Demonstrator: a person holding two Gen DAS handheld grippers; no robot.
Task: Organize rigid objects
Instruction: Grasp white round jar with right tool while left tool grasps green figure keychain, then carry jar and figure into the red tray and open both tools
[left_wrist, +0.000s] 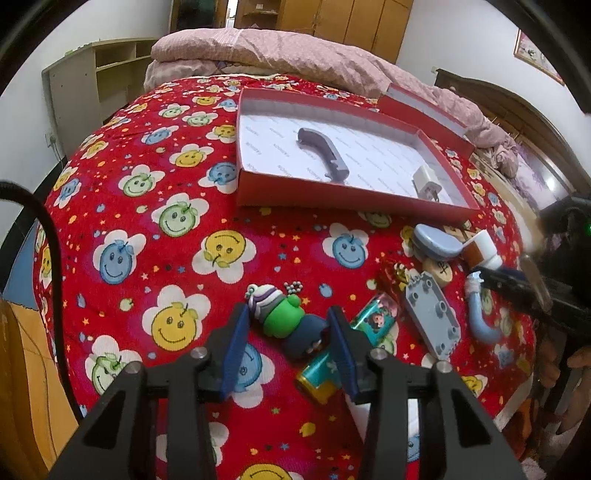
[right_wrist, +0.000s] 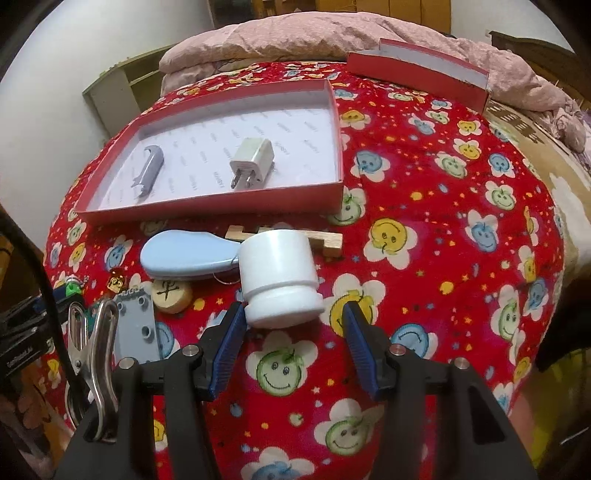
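A toy figure (left_wrist: 291, 325) with a striped hat, green middle and dark blue body lies on the red smiley bedspread. My left gripper (left_wrist: 288, 312) is open around it, and the blue pads stand very close on either side. A white jar (right_wrist: 280, 277) lies on its side ahead of my right gripper (right_wrist: 294, 306), which is open with the jar's near end between its fingertips. Beyond them the red box tray (left_wrist: 332, 194) (right_wrist: 207, 214) holds a grey curved handle (left_wrist: 325, 155) (right_wrist: 149, 170) and a white charger plug (left_wrist: 426, 181) (right_wrist: 253, 158).
Beside the jar lie a pale blue oval case (right_wrist: 184, 254), a round wooden chess piece (right_wrist: 171, 293), a grey studded plate (right_wrist: 136, 328) and a wooden puzzle piece (right_wrist: 325, 240). Teal cylinders (left_wrist: 376, 317) lie right of the toy. The red box lid (right_wrist: 417, 70) stands near a pink quilt.
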